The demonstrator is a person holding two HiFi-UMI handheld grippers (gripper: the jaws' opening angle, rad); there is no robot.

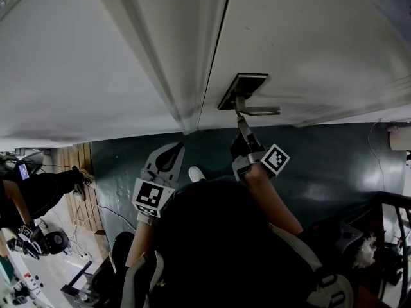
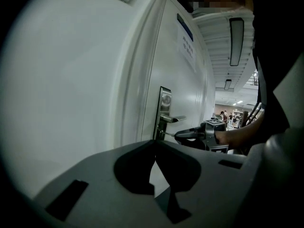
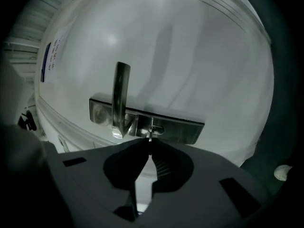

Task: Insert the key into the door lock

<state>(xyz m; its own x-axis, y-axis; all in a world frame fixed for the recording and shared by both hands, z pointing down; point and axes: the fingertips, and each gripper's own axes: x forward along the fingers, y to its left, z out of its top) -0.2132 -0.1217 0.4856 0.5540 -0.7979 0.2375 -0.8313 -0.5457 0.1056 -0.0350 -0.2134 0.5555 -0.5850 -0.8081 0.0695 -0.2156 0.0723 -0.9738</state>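
Two dark grey plastic claws are showing in the head view: the left claw (image 1: 172, 147) is hanging apart from the smooth white door (image 1: 308, 43), while the right claw (image 1: 241, 124) is pointing at the long rectangular brushed-metal lock plate (image 1: 242, 88). In the left gripper view, the left claw is sitting pressed together, empty. In the right gripper view, the right claw is pinching the thin metal key (image 3: 150, 137), whose tip is touching the oval keyhole (image 3: 156, 129) beside the straight lever handle (image 3: 120, 96).
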